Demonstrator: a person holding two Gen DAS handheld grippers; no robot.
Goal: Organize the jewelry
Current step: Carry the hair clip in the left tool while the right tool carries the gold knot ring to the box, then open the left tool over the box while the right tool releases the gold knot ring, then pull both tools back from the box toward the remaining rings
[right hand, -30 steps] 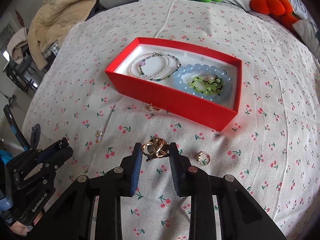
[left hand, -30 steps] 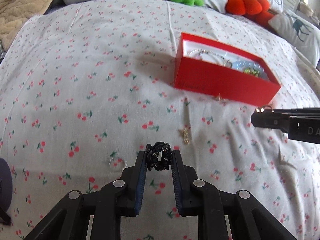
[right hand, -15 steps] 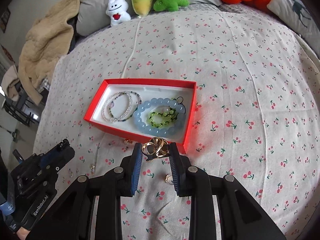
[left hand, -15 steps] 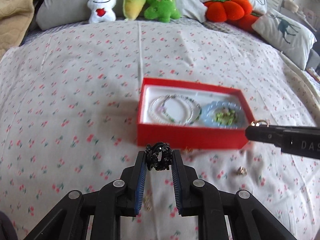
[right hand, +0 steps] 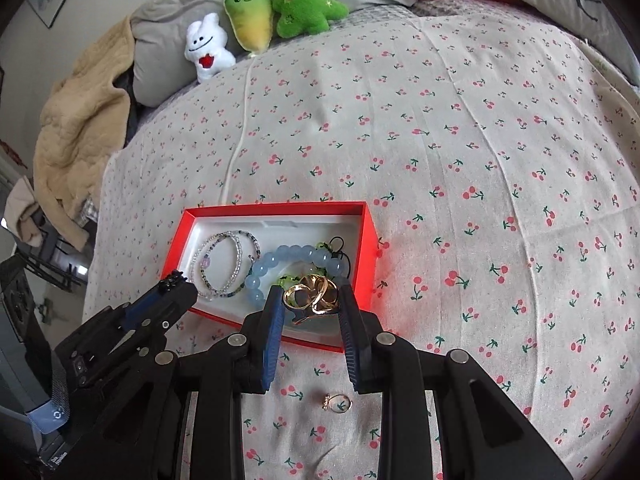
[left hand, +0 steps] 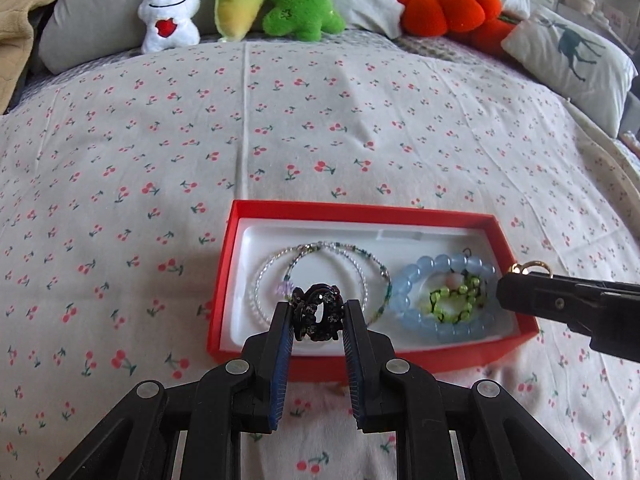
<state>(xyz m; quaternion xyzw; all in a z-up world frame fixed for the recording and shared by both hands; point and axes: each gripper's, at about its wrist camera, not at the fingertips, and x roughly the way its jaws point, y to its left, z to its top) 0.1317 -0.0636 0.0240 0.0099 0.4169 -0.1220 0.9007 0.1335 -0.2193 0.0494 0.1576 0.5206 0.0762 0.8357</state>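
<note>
Now both grippers [left hand: 317,316] [right hand: 310,300] tilt over red box [left hand: 304,212].

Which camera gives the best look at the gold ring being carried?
The right wrist view: the gold ring sits close and sharp between the right hand-held gripper fingers, its looping bands clear. The left wrist view shows only a small gold loop poking above that gripper's tip beside the red box.

No legible text, label, brand or number on anything in view.
</note>
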